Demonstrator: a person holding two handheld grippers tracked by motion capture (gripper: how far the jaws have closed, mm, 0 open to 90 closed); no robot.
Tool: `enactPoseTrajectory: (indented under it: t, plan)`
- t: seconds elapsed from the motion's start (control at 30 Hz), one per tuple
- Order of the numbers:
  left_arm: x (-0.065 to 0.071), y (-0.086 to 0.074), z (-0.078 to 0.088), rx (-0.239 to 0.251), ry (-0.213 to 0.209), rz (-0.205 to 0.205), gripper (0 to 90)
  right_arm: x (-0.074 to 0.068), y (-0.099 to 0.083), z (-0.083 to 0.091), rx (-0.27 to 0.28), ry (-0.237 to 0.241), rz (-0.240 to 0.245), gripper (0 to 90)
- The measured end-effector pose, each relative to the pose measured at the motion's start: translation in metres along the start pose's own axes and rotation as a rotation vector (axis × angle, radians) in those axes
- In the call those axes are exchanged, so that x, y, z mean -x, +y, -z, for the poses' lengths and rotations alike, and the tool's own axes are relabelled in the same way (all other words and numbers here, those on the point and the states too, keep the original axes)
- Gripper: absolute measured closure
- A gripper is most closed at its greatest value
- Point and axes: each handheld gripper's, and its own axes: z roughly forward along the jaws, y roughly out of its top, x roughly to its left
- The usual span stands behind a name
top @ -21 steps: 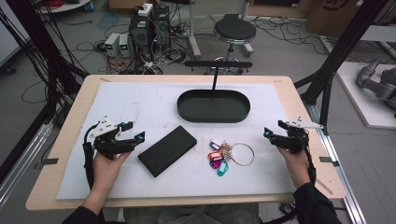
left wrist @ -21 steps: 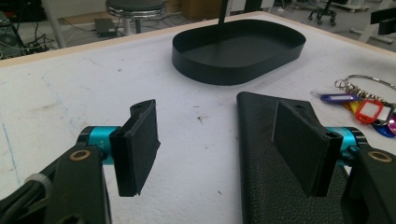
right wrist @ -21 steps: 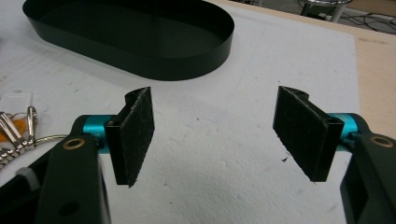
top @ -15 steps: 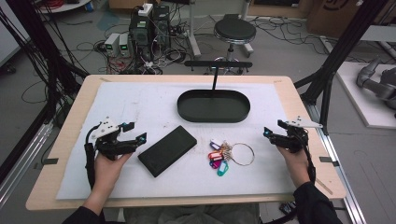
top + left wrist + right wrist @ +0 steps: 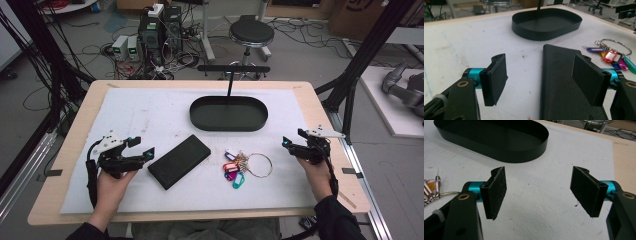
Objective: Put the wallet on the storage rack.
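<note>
High view: flat black case lies on the white mat, near-left of centre. Long axis runs diagonal, near-left to far-right. Left gripper sits just left of its near-left end, jaws wide apart, nothing held. Key ring with coloured tags lies right of the case, apart from it; ring to the right, tags fanned left and near. Right gripper is right of the keys, jaws spread wide, empty. Black oval tray sits far-centre, long axis left-right, with a thin black post rising at its far rim. Nothing lies between either gripper and the case or keys.

Left gripper view: case runs from the bottom edge up between the jaws, nearer the right jaw, which covers part of it. No contact visible; near end cut off. Tray far, keys to the right.

Right gripper view: bare mat between the wide jaws. Tray far-left, cropped at top. Sliver of key ring at left edge, mostly hidden behind the left jaw.
</note>
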Motion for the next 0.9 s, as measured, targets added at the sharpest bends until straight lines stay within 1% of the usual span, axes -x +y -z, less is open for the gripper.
enactPoseTrajectory:
  t: [0.03, 0.07, 0.1, 0.13, 0.17, 0.23, 0.27, 0.3, 0.37, 0.5, 0.6, 0.67, 0.7, 0.73, 0.9]
  plan:
    - [0.000, -0.004, 0.003, -0.018, -0.007, 0.022, 30.4, 0.000, 0.000, 0.000, 0.003, -0.002, 0.004, 29.7]
    - [0.000, -0.004, 0.003, -0.018, -0.007, 0.022, 33.1, 0.000, 0.000, 0.001, 0.002, -0.005, 0.003, 29.7]
    - [0.000, -0.007, 0.004, -0.028, -0.006, 0.036, 33.1, 0.000, 0.000, 0.001, 0.002, -0.005, 0.003, 29.7]
    - [0.001, -0.012, 0.006, -0.043, -0.015, 0.051, 38.7, -0.001, 0.000, 0.001, 0.006, -0.008, 0.011, 29.7]
    - [0.001, -0.012, 0.006, -0.043, -0.015, 0.051, 40.1, -0.001, 0.000, 0.001, 0.006, -0.008, 0.011, 29.7]
    - [0.002, -0.016, 0.005, -0.073, -0.001, 0.048, 40.5, -0.001, 0.001, 0.000, 0.004, -0.013, 0.011, 29.7]
    - [0.003, -0.020, 0.003, -0.102, 0.010, 0.044, 42.2, -0.002, 0.002, -0.001, 0.005, -0.016, 0.018, 29.7]
    - [0.003, -0.020, 0.003, -0.102, 0.010, 0.044, 43.9, -0.002, 0.002, -0.002, 0.001, -0.016, 0.020, 29.7]
    - [0.002, -0.023, 0.001, -0.124, 0.009, 0.063, 44.1, -0.003, 0.002, -0.002, -0.001, -0.014, 0.020, 29.7]
    - [-0.003, -0.029, 0.001, -0.146, 0.023, 0.131, 44.1, -0.005, 0.003, -0.005, -0.004, -0.016, 0.043, 29.9]
    - [-0.005, -0.032, 0.000, -0.162, 0.029, 0.174, 42.6, -0.005, 0.003, -0.006, -0.007, -0.016, 0.040, 29.9]
    - [-0.006, -0.033, 0.000, -0.166, 0.025, 0.178, 42.7, -0.005, 0.003, -0.007, -0.005, -0.017, 0.042, 29.9]
    - [-0.006, -0.034, -0.002, -0.183, 0.023, 0.190, 42.7, -0.005, 0.003, -0.007, -0.006, -0.019, 0.043, 29.9]
    - [-0.006, -0.034, -0.002, -0.183, 0.023, 0.190, 42.7, -0.005, 0.003, -0.007, -0.006, -0.019, 0.043, 29.9]
    - [-0.005, -0.038, -0.010, -0.232, 0.009, 0.220, 42.7, -0.006, 0.004, -0.007, -0.002, -0.020, 0.049, 30.0]
